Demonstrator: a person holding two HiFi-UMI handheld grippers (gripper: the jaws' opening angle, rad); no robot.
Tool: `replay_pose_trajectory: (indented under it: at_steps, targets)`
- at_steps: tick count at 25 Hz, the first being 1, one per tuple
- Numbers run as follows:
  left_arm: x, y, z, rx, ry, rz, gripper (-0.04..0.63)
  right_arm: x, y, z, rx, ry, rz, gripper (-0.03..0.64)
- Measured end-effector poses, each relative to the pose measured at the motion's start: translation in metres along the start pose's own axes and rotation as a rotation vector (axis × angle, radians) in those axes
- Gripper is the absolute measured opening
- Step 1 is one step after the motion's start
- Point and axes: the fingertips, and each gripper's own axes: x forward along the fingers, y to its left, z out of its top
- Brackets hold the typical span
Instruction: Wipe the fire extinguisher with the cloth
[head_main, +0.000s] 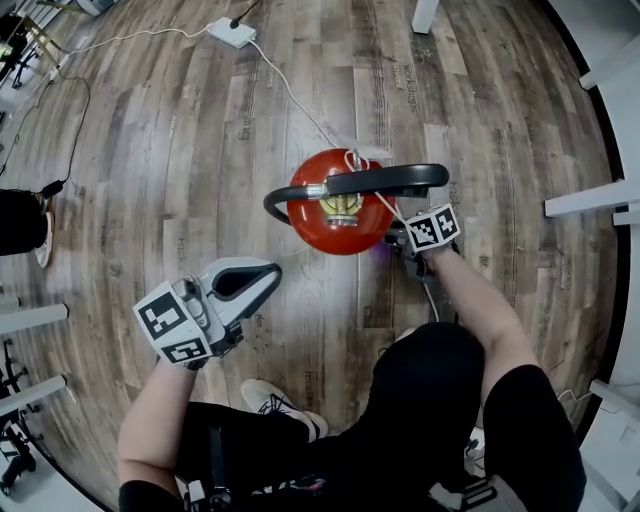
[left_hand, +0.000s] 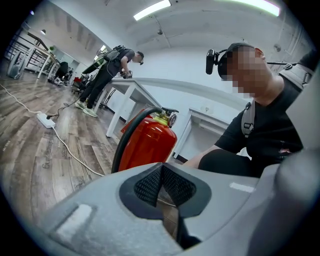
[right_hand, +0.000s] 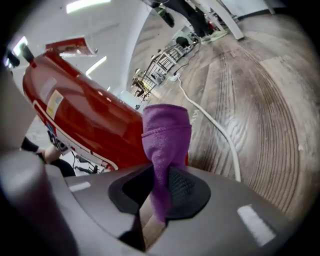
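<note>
Wiping step in hand: right gripper (right_hand: 159, 195) jaws clamped on purple cloth (right_hand: 166, 135), just beside fire extinguisher (right_hand: 85, 120). Left gripper (left_hand: 161, 186) jaws together, empty. Next, probably: press cloth onto red shell and stroke.

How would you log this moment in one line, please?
right claw: shut on cloth, beside extinguisher | left claw: shut, empty
</note>
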Motion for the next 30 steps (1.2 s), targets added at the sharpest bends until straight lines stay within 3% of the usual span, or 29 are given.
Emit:
replay_pose_trajectory:
  at_steps: [3,8,13,18,23,30]
  targets:
    - [0.002,0.002,-0.002,-0.004,0.005,0.002,-0.001,0.001,-0.001,-0.002,0.050,-0.024,0.019,0.074]
    - [0.008,0.004,0.007,0.014,-0.011,-0.007,-0.001,-0.013,0.006,0.012,-0.015,-0.028,0.072,0.072]
    - [0.010,0.001,0.013,0.033,-0.011,-0.038,0.000,-0.080,0.096,0.063,-0.128,-0.119,0.289,0.072]
    - [0.011,0.001,0.023,0.048,-0.034,-0.062,-0.001,-0.144,0.180,0.103,-0.268,-0.250,0.357,0.074]
    - [0.009,0.002,0.020,0.044,-0.038,-0.076,0.000,-0.184,0.241,0.105,-0.393,-0.345,0.377,0.073]
    - [0.013,0.001,0.016,0.037,-0.026,-0.089,0.000,-0.182,0.272,0.090,-0.544,-0.262,0.288,0.072]
